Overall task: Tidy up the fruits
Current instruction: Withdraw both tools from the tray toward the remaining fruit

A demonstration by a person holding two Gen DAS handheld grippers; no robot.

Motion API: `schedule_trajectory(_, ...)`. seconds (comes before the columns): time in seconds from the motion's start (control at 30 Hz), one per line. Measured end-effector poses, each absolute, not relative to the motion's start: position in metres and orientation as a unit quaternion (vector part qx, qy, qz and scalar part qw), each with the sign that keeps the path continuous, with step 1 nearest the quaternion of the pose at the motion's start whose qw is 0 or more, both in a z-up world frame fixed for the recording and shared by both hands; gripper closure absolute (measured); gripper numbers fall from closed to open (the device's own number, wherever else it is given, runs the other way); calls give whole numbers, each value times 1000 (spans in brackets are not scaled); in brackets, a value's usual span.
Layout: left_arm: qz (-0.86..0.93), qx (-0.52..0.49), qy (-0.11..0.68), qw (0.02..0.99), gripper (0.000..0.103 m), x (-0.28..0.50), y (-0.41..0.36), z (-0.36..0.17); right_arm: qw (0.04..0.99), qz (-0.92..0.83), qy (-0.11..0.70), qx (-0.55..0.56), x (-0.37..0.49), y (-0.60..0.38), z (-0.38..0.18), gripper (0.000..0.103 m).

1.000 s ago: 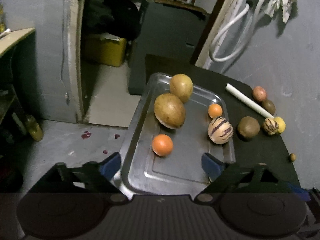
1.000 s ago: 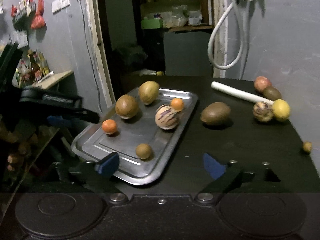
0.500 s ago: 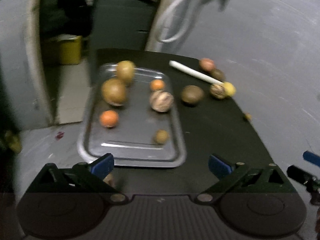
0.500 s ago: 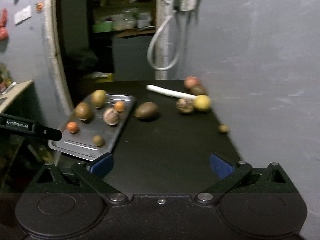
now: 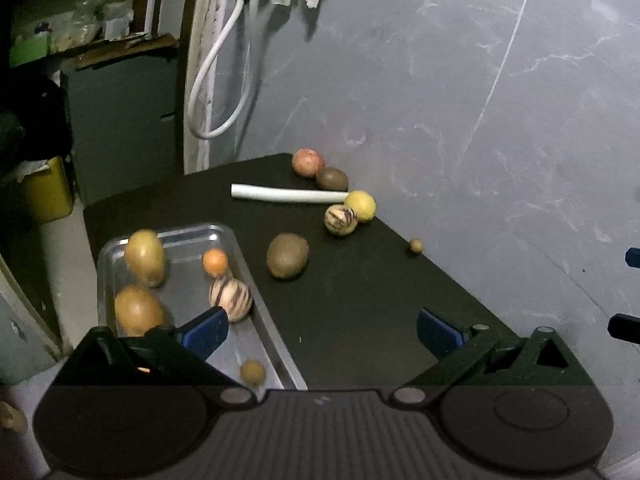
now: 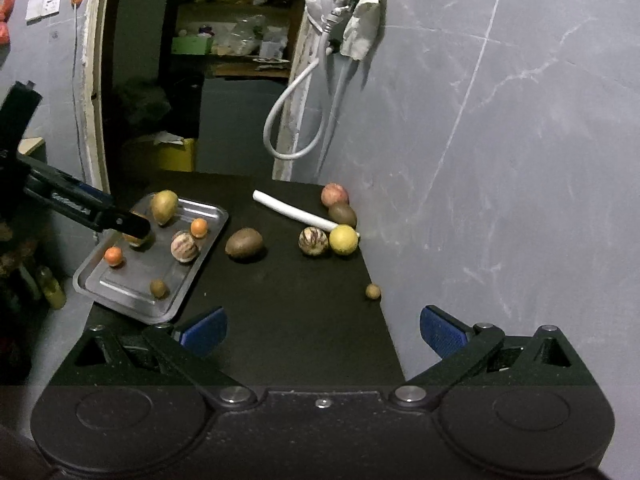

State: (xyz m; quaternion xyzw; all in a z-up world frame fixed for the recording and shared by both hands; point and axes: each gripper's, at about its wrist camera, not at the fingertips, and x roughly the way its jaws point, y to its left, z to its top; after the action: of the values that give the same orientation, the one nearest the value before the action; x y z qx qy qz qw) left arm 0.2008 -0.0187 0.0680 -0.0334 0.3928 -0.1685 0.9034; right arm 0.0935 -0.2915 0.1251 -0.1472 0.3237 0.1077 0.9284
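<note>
A steel tray (image 6: 208, 240) lies at the left edge of the black table (image 6: 296, 312). It holds two large yellow-brown fruits (image 5: 145, 258), two small oranges (image 6: 199, 227), a striped melon (image 6: 184, 246) and a small brown fruit (image 6: 158, 288). Loose on the table lie a brown fruit (image 6: 244, 243), a striped fruit (image 6: 313, 241), a lemon (image 6: 343, 239), an apple (image 6: 334, 195), a kiwi (image 6: 342, 213) and a tiny round fruit (image 6: 373, 291). My left gripper (image 5: 320, 332) hangs open and empty above the tray's right rim. My right gripper (image 6: 322, 330) stands open and empty over the table's near end.
A white tube (image 6: 294, 211) lies across the back of the table. The grey wall (image 6: 500, 160) runs along the table's right side. A white hose (image 6: 296, 120) hangs beside the dark doorway. One finger (image 6: 120, 222) of the left gripper reaches over the tray.
Both grippers have risen and drawn back from the tray, with their jaws a little wider. The left view has swung right, from the tray toward the loose fruits.
</note>
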Motion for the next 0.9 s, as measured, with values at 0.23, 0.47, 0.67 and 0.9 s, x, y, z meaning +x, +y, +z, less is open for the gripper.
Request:
schedule_trajectory(0.23,-153,-18,409,900,1,254,-36,63,936,103,314,-117,156,-306,111,1)
schedule_trajectory(0.47,-152,13,437,887,1,312,-64,46,932,102,343,-63,217,-316,58,1)
schedule_trajectory(0.67,-158,35,459,874,1,341,-82,23,921,102,374,-36,231,-318,13,1)
schedule_trajectory(0.9,-155,50,486,859,1,355,-99,2,908,121,396,-63,231,-315,-21,1)
